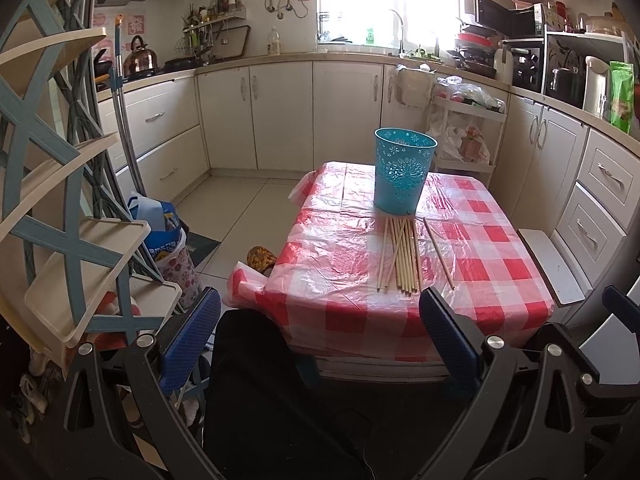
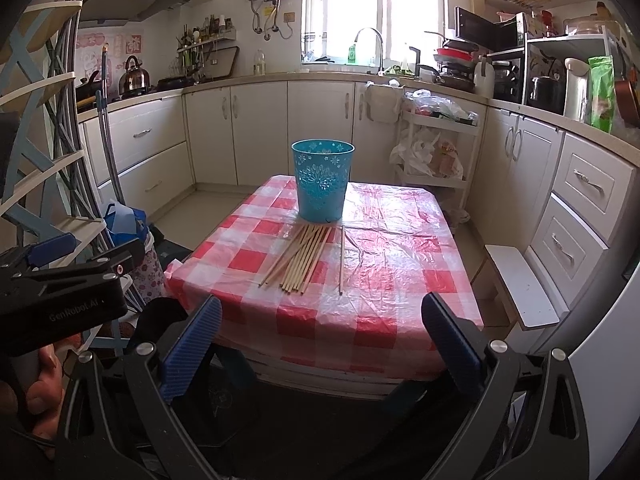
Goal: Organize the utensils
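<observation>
Both claws, left gripper and right gripper, hang wide open short of the table; chopsticks lie before the blue basket, awaiting collection.

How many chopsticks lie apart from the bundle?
1. The single chopstick lies right of the bundle, in front of the blue basket. The bundled sticks overlap, so their number is unclear.

basket: 1 | chopsticks: about 11, one lying apart | table: 1
</observation>
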Available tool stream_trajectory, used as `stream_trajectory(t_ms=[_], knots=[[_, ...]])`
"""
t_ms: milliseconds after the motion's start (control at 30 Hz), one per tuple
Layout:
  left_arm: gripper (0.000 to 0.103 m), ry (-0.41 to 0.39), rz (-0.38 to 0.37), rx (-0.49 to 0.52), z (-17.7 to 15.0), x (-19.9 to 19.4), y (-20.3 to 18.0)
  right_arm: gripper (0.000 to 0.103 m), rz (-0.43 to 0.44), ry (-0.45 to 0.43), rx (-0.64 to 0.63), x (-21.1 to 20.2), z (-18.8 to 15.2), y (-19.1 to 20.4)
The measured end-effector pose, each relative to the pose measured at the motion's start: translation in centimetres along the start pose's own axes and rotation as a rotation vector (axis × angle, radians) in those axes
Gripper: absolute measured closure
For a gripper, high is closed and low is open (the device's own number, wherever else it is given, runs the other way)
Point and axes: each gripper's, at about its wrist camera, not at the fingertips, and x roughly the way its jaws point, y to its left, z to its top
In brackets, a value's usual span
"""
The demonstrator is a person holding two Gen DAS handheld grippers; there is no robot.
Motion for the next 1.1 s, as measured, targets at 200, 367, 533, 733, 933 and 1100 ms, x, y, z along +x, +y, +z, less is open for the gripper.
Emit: stream_trajectory(t_ms=[200,367,533,733,933,1100], knots=[[0.008,0.021,-0.003,-0.003,0.2,1.3,0.1,0.007,0.002,0.017,0.000,1.2,0.2,0.0],[0.008,0.042,-0.004,-0.002,0.5,2.9,-0.1,0.007,0.005,0.039,0.003,2.7,0.4,-0.1],[0.008,0.064,-0.011,0.002,0.8,4.7,-0.3,0.007,0.007,0.061,0.008,4.3,0.7,-0.4],[0.008,0.084,-0.024,0.008,1.1,7.0,-0.6,0.007,0.012,0.090,0.019,6.5,1.0,-0.8],[0.008,0.114,-0.025,0.022,1.5,10.2,-1.0,0.007,0.011,0.116,0.048,9.2,1.4,-1.5],[0.008,0.138,-0.048,0.024,1.8,13.0,-1.3,0.007,0.011,0.149,0.072,12.1,1.7,-2.1]])
